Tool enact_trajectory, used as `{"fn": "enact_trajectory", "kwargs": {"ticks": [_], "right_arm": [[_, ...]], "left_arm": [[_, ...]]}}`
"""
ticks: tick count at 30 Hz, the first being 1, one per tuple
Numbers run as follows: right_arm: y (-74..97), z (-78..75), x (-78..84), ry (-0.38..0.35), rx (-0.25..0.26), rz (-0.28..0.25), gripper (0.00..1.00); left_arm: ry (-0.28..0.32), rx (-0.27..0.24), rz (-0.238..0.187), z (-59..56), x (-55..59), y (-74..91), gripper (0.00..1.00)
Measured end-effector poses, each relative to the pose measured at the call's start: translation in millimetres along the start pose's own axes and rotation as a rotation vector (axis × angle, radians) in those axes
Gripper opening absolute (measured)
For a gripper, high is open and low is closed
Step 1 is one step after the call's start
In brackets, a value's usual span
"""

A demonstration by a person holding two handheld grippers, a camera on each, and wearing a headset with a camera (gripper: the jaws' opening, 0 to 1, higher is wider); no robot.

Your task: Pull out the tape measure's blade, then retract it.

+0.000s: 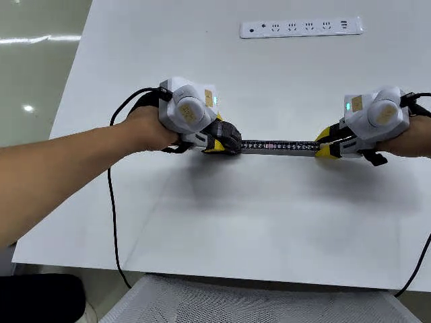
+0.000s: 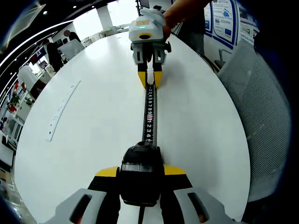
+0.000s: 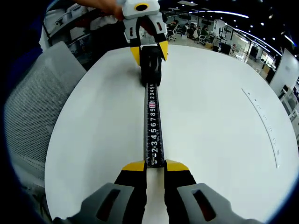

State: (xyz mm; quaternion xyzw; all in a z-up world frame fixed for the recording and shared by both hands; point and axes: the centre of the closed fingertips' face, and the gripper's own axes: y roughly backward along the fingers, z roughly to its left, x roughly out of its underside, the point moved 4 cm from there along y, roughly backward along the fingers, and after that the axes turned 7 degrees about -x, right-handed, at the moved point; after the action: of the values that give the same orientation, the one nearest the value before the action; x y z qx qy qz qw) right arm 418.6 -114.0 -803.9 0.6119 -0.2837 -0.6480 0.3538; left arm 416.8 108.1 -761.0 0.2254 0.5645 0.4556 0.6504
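Socket strip (image 1: 301, 27) beyond blade (image 1: 279, 145) (well apart)

Left gripper (image 1: 217, 140) holds tape measure (image 1: 229, 137); right gripper (image 1: 324, 148) pinches its blade (image 1: 279, 145).

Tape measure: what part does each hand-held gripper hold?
The left hand-held gripper clamps the tape measure case; the right hand-held gripper pinches the blade at its tip.

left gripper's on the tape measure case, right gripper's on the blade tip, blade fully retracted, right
Not retracted: the blade is pulled out from the case in the left gripper to the right gripper, as the head view shows.
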Motion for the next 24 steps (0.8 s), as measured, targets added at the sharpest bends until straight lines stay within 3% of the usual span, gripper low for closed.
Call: {"fn": "enact_trajectory", "kwargs": {"ticks": [24], "right_arm": [[28.0,2.1,37.0,-0.039,0.019,0.041,0.09]], "left_arm": [[-0.002,0.002,0.004,3.0,1.7,-1.4,0.29]]}}
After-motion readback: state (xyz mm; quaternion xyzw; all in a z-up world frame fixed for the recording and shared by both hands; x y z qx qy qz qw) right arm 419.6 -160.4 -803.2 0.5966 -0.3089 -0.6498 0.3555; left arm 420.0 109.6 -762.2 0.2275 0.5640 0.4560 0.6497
